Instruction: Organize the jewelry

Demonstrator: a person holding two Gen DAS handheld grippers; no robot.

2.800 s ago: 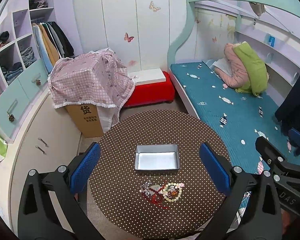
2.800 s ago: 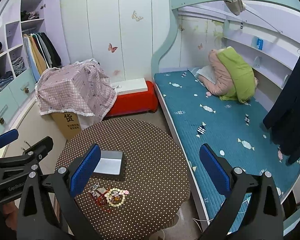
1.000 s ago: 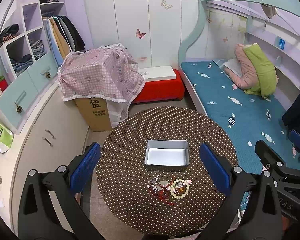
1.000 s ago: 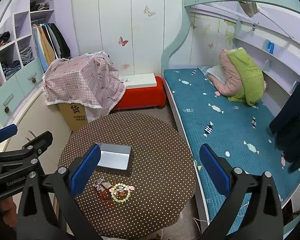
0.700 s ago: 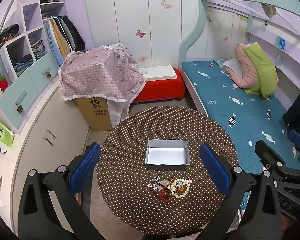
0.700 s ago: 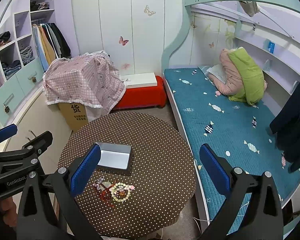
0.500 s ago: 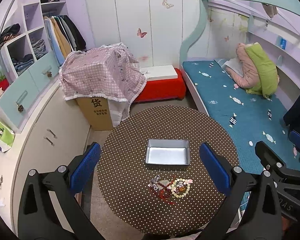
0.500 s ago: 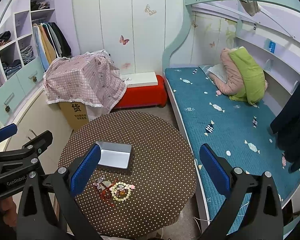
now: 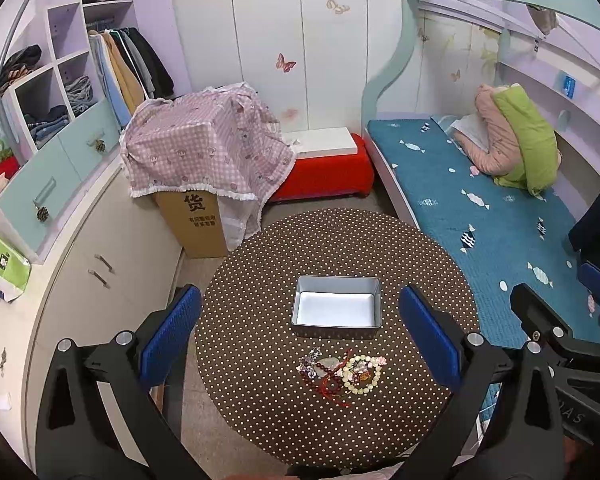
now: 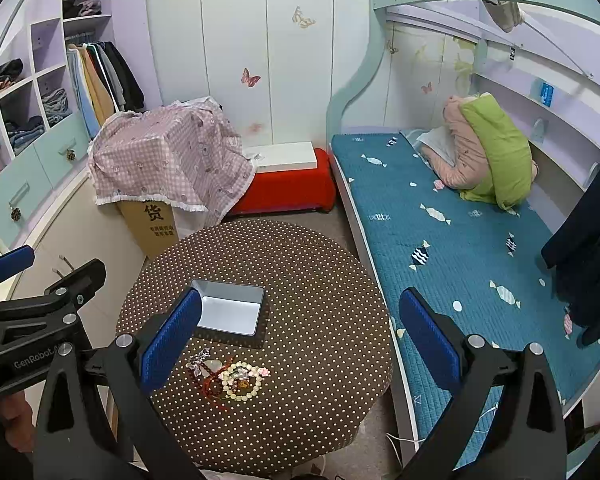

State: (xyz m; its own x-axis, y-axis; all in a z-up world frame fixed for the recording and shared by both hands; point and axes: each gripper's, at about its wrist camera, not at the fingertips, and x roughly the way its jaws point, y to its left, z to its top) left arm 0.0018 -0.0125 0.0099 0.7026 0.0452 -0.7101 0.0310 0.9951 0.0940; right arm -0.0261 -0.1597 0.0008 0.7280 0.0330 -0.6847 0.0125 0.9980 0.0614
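Note:
A pile of jewelry with a cream bead bracelet, red cord and dark beads lies on the round brown polka-dot table. It also shows in the right wrist view. An empty silver tin box stands just behind it, seen also in the right wrist view. My left gripper is open, held high above the table and empty. My right gripper is open and empty, high and to the right of the pile.
A bed with a teal cover runs along the table's right side. A cardboard box under a pink checked cloth and a red bench stand behind the table. White cabinets line the left.
Both grippers have risen and drawn back a little, so the table looks smaller and farther. The jewelry and the tin box have not moved.

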